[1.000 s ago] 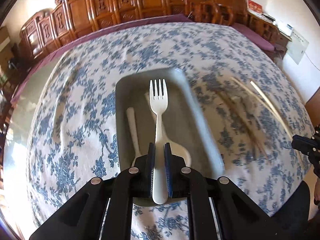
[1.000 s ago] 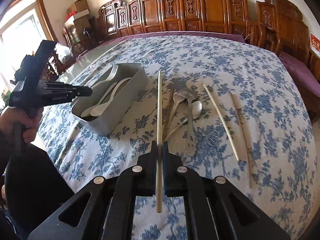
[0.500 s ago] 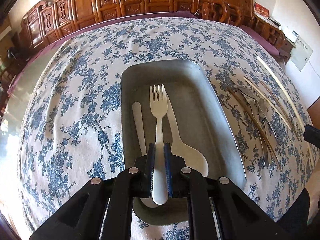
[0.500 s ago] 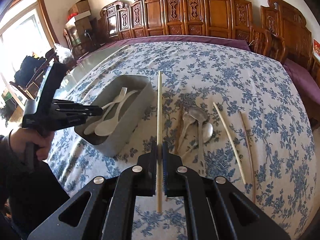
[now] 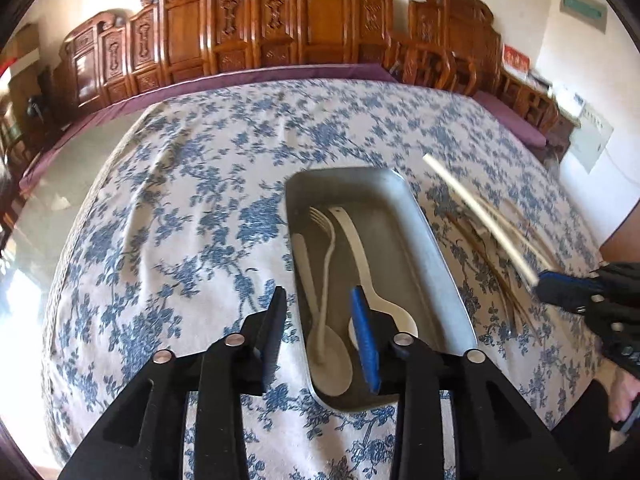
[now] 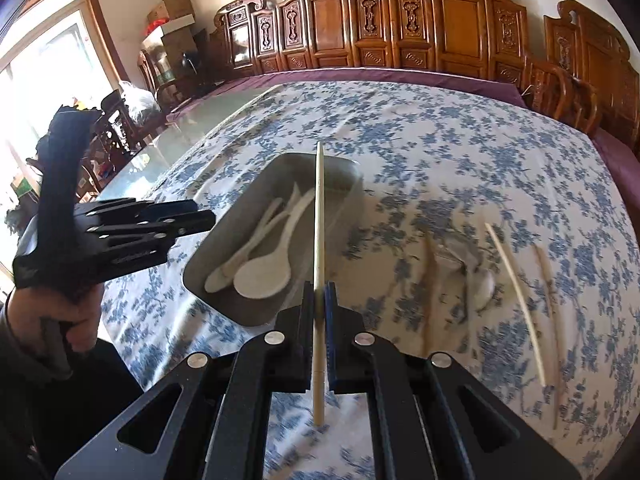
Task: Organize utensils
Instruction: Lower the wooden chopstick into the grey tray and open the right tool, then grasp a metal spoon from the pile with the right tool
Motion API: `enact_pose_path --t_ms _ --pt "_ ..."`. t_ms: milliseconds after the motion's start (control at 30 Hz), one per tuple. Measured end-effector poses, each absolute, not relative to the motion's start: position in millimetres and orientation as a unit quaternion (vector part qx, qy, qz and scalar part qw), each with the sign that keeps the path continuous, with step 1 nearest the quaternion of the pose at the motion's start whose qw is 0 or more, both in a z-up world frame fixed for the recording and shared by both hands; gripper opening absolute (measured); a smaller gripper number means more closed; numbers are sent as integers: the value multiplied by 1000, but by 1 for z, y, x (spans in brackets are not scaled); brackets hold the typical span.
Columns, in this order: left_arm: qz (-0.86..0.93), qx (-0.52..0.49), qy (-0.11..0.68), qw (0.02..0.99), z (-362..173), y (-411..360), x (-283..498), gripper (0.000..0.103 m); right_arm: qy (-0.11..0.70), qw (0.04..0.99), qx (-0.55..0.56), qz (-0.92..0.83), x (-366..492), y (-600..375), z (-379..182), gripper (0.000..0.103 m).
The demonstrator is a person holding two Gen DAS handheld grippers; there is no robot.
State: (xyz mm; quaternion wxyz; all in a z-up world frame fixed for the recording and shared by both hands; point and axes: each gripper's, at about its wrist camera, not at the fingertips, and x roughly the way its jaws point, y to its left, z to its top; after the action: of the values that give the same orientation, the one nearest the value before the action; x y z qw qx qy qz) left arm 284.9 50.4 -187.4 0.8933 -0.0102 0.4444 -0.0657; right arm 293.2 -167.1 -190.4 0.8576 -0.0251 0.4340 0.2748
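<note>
Fork lay in grey tray with the white spoons; left gripper had just been opening, nothing between its jaws, so that drop looked finished. Right gripper clamped a chopstick, likely next. Floral-cloth desk, carved wooden chairs behind.

White fork, grey tray, blue-flowered white tablecloth.

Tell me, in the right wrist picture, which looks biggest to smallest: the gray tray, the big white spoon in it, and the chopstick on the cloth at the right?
1. gray tray, clearly the biggest.
2. and 3. chopstick on the cloth and big white spoon: the chopstick looks longer but much thinner, and the fisheye bends things, so I won't rank these two.
</note>
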Motion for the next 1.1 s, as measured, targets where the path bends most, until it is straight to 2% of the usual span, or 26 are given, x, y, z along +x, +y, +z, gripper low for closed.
enact_pose_path --t_ms 167,267,367,833,1100 --pt "-48 -28 434 899 -188 69 282 48 449 849 2 278 305 -144 -197 6" --pt "-41 -33 430 901 -190 79 282 50 459 844 11 276 312 -131 -201 6" --pt "-36 -30 426 904 -195 84 282 64 469 841 19 268 322 -119 -206 6" --pt "-35 -53 424 903 -199 99 282 64 507 831 43 225 351 -90 -241 6" --pt "-40 -47 419 906 -190 94 275 64 477 842 42 248 347 -95 -231 10"
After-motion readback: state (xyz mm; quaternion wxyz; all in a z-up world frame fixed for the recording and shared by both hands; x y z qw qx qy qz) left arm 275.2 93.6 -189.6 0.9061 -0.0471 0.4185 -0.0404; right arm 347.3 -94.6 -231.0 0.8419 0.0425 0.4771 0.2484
